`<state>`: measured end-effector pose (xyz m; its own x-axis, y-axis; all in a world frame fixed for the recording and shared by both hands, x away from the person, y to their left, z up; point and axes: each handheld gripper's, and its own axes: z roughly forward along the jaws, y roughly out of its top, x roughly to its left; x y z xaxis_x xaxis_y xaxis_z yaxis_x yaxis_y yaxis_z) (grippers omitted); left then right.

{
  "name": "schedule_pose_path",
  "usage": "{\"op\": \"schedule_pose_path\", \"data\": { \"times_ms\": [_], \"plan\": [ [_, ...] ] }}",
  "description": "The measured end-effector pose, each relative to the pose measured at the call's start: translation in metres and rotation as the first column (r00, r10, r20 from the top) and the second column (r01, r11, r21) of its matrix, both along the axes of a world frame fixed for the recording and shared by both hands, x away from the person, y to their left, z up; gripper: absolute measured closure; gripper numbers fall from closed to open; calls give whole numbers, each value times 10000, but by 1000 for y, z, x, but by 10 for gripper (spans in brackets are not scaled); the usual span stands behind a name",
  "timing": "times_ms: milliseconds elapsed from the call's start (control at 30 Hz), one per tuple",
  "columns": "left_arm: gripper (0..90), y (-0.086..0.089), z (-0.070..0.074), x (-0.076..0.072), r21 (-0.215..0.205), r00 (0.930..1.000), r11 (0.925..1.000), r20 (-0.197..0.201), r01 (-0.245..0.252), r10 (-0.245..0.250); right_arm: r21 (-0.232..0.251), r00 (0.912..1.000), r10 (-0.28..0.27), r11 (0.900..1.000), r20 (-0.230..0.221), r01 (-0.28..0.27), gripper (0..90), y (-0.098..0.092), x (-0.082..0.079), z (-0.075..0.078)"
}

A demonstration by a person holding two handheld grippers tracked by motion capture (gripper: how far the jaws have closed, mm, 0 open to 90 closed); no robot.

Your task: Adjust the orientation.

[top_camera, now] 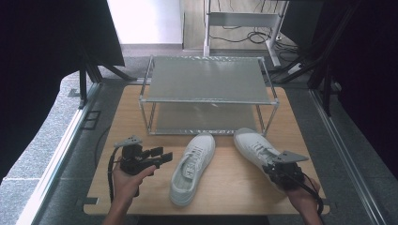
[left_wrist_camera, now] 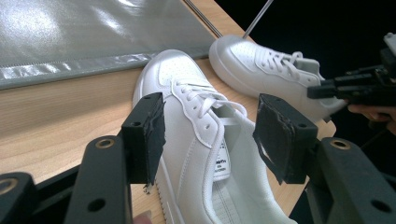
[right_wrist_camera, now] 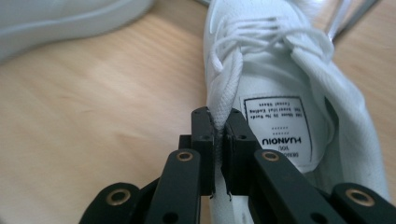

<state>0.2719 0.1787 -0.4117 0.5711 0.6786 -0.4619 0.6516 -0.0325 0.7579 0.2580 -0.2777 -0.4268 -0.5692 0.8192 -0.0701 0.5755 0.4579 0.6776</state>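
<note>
Nearest, at the right front corner of the pale wooden table (top_camera: pixel 225 187), the right gripper (top_camera: pixel 276 169) has its jaws pinched nearly together on the collar edge of the right-hand white leather lace-up sneaker (top_camera: pixel 256 146). The right gripper view shows the two black pads (right_wrist_camera: pixel 204 128) squeezing the thin side wall of that shoe (right_wrist_camera: pixel 280 93) just beside the printed insole label, a sensible place to grab, since the rim is the one part slim enough for such a narrow bite. The hand comes in low from the near right edge, wrist close to the tabletop, gripper aimed forward and left along the shoe's heel.

On the near left, the left gripper (top_camera: pixel 159 156) hangs just off the side of the left-hand white leather sneaker (top_camera: pixel 193 168), jaws wide apart and holding nothing. In its own view the pads (left_wrist_camera: pixel 148 135) frame that shoe's laces and tongue (left_wrist_camera: pixel 205 140) without touching them, so it looks poised for its own grab. The forearm rises from the bottom edge, the gripper lying level and pointing right.

Both shoes lie toes away, side by side. Just beyond them stands the two-tier metal shoe rack with grey mesh shelves (top_camera: pixel 206 86), both shelves bare, likely where the pair is headed
</note>
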Motion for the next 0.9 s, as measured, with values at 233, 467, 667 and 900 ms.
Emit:
{"op": "schedule_pose_path", "data": {
  "times_ms": [233, 467, 667, 900],
  "plan": [
    [432, 0, 2, -1, 9, 10000, 10000, 57, -4, 4, 960, 9976, 317, 9950, -620, -257, 845, 12, -9, 1],
    [432, 5, 4, -2, -88, 9999, 9999, 126, -98, 99, 2356, 9920, 708, 9708, -1043, -445, 797, 16, -6, -4],
    [430, 6, 8, -5, -121, 9998, 9999, 206, -18, 21, 2236, 9957, 722, 9730, -581, -575, 687, 12, -8, -5],
    [431, 7, 8, -4, -166, 9998, 9999, 196, -13, 17, 2714, 9978, 654, 9602, 116, -661, 615, 1, -11, 8]
  ]
}}
